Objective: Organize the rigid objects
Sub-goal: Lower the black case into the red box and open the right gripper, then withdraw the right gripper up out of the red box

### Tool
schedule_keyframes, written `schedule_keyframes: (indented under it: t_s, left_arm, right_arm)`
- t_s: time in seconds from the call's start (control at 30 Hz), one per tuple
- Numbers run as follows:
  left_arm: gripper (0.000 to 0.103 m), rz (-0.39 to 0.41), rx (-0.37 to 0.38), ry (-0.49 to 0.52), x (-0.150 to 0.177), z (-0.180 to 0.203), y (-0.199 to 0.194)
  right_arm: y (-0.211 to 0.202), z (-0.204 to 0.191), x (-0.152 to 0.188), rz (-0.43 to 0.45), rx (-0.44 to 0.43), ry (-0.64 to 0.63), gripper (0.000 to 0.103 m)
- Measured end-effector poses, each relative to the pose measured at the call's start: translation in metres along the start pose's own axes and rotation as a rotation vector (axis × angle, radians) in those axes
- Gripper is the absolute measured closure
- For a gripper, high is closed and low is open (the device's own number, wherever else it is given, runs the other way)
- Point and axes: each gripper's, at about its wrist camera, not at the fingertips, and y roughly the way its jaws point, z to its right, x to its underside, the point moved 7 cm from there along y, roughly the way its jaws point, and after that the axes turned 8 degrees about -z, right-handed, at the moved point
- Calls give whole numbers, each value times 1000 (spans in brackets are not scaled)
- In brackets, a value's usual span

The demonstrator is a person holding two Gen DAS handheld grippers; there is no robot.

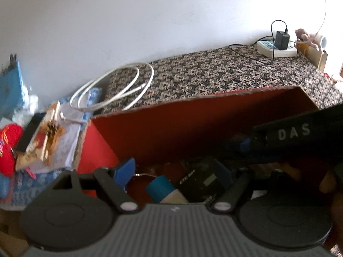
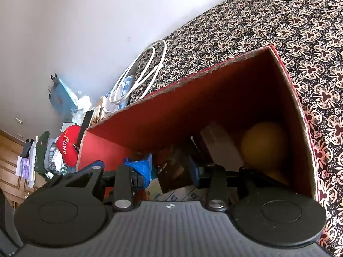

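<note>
Down in the left view, the left gripper [image 1: 173, 173], jaws wide and empty, hangs over the red box [image 1: 171, 128]; inside lie a blue-capped tube [image 1: 165, 189] and a black device [image 1: 201, 182].

Right view: the right gripper [image 2: 169, 172] stands narrow; a grip I cannot tell. A yellow ball [image 2: 263, 145] sits in the box corner. The box rests on a patterned cloth [image 2: 278, 25], near a white cable [image 2: 139, 77].

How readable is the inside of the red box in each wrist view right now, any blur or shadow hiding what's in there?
Left wrist: soft motion blur; the red box interior is dim, though the teal-capped tube reads. Right wrist: sharper, but the box's far corner is in deep shadow, the yellow ball barely lit. Fisheye bends edges in both.
</note>
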Motion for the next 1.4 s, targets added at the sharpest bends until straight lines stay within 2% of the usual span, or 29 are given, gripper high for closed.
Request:
schedule_keyframes:
  t_s: [0.2, 0.3, 0.77, 1.07, 1.13, 1.23, 1.33, 1.4]
  left_arm:
    - [22, 1, -11, -1, 1, 2, -1]
    - [22, -12, 14, -24, 1, -2, 1]
    - [21, -44, 31, -46, 2, -3, 4]
    - [20, -27, 12, -30, 3, -1, 1]
    - [20, -19, 0, -16, 3, 1, -1]
    - [20, -18, -27, -12, 4, 3, -6]
    - [20, -15, -33, -28, 8, 0, -17]
    - [19, -5, -40, -32, 9, 0, -26]
  right_arm:
    - [1, -1, 0, -10, 7, 2, 82]
    - [1, -1, 0, -10, 8, 3, 82]
    - [-6, -1, 1, 39, 46, -9, 82]
    - [-9, -1, 0, 76, 153, -29, 82]
    - [-13, -1, 0, 105, 207, -40, 82]
    - [-23, -6, 1, 139, 303, -126, 82]
    - [-38, -11, 2, 150, 285, -134, 82]
    - [-44, -12, 4, 128, 274, -130, 82]
